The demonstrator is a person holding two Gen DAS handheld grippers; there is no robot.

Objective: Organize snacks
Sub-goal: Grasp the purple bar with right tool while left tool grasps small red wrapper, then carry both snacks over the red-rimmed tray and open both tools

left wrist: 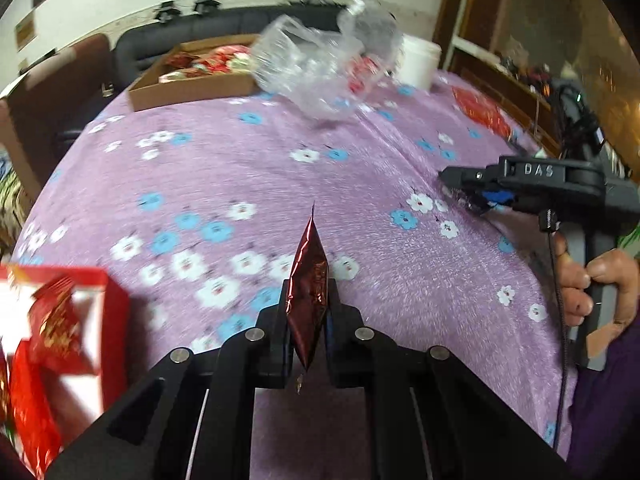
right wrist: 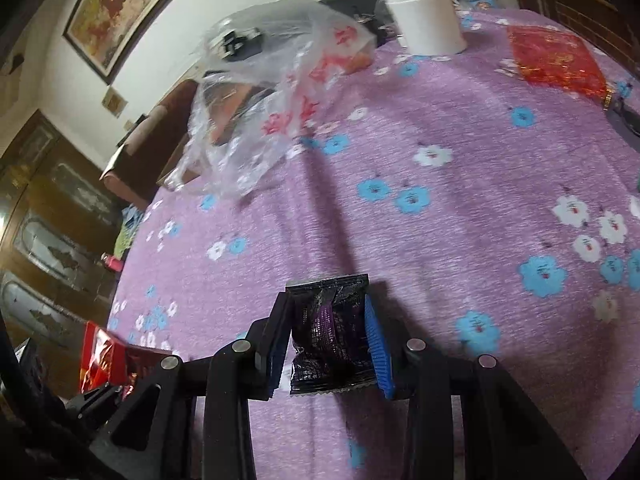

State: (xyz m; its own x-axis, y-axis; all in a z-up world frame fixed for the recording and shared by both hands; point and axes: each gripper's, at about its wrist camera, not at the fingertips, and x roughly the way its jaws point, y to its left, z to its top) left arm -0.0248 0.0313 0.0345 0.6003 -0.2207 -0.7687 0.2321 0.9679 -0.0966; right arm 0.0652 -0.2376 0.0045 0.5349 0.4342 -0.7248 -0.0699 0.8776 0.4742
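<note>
My left gripper (left wrist: 309, 300) is shut on a dark red foil snack packet (left wrist: 308, 280), held edge-on above the purple flowered tablecloth (left wrist: 248, 160). My right gripper (right wrist: 330, 320) is shut on a black and purple snack packet (right wrist: 332, 340), held just above the cloth. The right gripper also shows at the right of the left wrist view (left wrist: 472, 192), held by a hand. A red box (left wrist: 52, 344) with red snack packets sits at the lower left, beside the left gripper. It also shows in the right wrist view (right wrist: 108, 360).
A crumpled clear plastic bag (left wrist: 320, 68) lies at the far middle. A cardboard tray (left wrist: 192, 84) of snacks stands behind it to the left. A white tub (right wrist: 424, 16) and a flat red packet (right wrist: 556, 60) lie at the far right. A dark sofa lies beyond.
</note>
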